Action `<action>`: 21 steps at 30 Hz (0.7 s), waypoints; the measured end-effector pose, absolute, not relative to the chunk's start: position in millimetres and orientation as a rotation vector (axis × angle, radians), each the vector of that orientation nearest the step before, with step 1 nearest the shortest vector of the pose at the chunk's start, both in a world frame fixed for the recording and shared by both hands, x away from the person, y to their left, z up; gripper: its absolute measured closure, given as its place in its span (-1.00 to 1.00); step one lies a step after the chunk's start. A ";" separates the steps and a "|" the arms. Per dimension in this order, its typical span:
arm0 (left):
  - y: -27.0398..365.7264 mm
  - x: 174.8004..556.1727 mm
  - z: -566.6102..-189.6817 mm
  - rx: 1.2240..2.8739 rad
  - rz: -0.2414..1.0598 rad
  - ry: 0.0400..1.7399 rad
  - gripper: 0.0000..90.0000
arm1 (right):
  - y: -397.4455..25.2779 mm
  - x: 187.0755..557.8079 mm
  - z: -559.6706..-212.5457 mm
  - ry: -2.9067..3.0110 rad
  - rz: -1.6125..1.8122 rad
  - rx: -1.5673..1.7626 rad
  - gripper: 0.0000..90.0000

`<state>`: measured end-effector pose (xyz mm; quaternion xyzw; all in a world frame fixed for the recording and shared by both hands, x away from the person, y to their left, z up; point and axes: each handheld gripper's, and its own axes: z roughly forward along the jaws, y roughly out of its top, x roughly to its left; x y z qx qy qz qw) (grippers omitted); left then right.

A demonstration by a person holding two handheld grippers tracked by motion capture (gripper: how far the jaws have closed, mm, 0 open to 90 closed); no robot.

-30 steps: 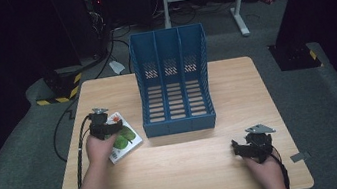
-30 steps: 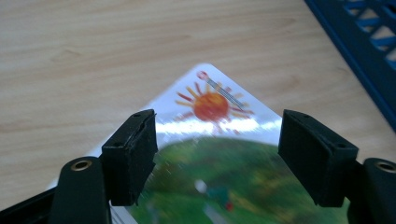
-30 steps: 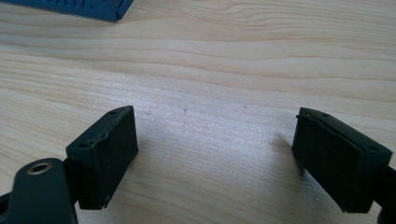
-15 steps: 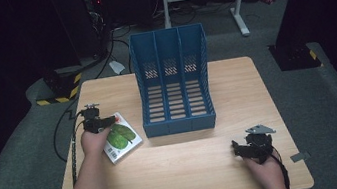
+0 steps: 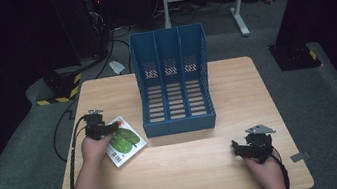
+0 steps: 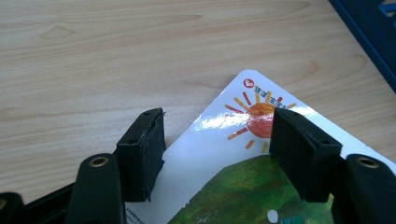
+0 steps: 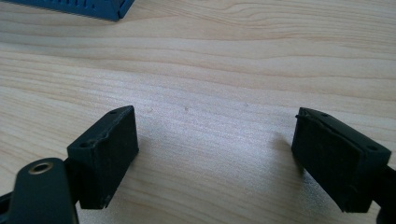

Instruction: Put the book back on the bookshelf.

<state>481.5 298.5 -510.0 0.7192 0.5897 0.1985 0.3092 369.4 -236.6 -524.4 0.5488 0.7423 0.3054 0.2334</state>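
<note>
A picture book (image 5: 124, 146) with a green and white cover lies flat on the wooden table (image 5: 193, 171), left of a blue three-slot file rack (image 5: 173, 83). My left gripper (image 5: 109, 129) hovers at the book's far-left corner. In the left gripper view its jaws stand open (image 6: 219, 149) over the book (image 6: 243, 140), whose corner shows a sun drawing; nothing is pinched. My right gripper (image 5: 239, 148) rests low near the table's front right. It is open (image 7: 224, 158) over bare wood.
The rack's base edge (image 6: 369, 37) runs close to the book's right side, and its corner (image 7: 93, 9) lies ahead of the right gripper. Cables (image 5: 63, 145) trail off the table's left edge. Dark floor surrounds the table.
My left gripper has slid left and slightly back, from over the book's middle to its far-left corner. The book and the right gripper stay put.
</note>
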 end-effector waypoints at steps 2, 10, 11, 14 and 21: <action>295.4 477.6 -509.9 1.915 0.507 1.534 -0.20 | -236.4 369.5 -524.4 2.038 0.837 1.508 -0.68; 286.8 462.8 -508.0 1.959 0.529 1.496 -0.14 | -236.2 370.1 -524.6 2.039 0.840 1.504 -0.68; 285.8 460.6 -508.1 1.955 0.525 1.494 -0.13 | -236.2 370.1 -524.6 2.039 0.840 1.504 -0.68; 283.1 455.0 -508.2 1.966 0.536 1.480 -0.13 | -236.2 370.1 -524.5 2.039 0.840 1.505 -0.68; 280.3 439.8 -511.2 1.937 0.549 1.460 -0.12 | -235.9 370.4 -524.4 2.040 0.840 1.506 -0.68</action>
